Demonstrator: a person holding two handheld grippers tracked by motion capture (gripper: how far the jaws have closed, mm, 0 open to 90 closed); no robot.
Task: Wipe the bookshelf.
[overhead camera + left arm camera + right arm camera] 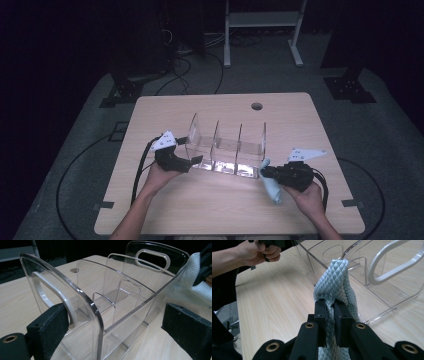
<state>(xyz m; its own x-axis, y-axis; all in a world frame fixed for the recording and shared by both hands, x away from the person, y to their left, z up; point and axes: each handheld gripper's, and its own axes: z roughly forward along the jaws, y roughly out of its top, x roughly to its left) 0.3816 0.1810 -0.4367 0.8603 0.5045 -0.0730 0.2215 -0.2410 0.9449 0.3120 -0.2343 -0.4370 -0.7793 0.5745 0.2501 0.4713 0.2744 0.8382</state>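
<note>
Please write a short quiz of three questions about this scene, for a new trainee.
1. True or false: the right gripper is shut on the light blue cloth.
2. Between the left gripper jaws stands which part of the clear organizer? A) a middle divider B) an end wall with a handle slot C) the base
3. The organizer stands on a ____ table.

Key: 1 true; 2 B; 3 wooden.
</note>
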